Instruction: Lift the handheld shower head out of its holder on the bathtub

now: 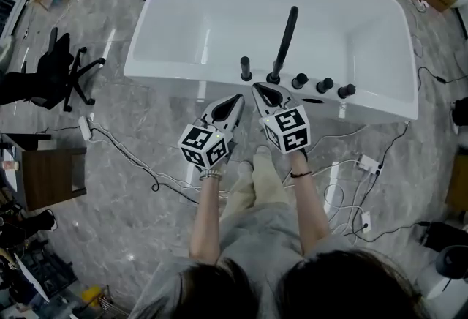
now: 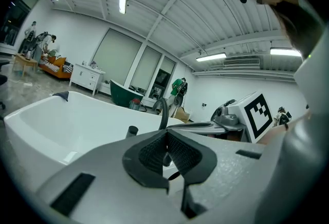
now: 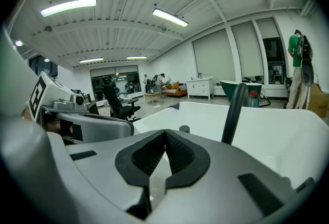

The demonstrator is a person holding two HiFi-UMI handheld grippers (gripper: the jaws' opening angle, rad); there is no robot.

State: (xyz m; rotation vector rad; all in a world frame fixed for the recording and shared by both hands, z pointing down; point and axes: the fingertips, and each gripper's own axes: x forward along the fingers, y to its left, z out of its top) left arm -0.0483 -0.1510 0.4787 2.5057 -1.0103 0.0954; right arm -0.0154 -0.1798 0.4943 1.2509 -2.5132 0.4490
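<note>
Left gripper (image 1: 236, 100) and right gripper (image 1: 259, 89): 2 sets of jaws closed, empty. Short black cylindrical metal shower head (image 1: 246, 69) on the white bathtub (image 1: 164, 78) rim looks rigid, slick, light; grip mid-barrel.

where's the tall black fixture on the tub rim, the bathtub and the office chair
tall black fixture (image 1: 285, 39), head view, middle of its stem
bathtub (image 1: 183, 76), head view, near white rim left of the fittings
office chair (image 1: 47, 72), head view, its black seat
</note>
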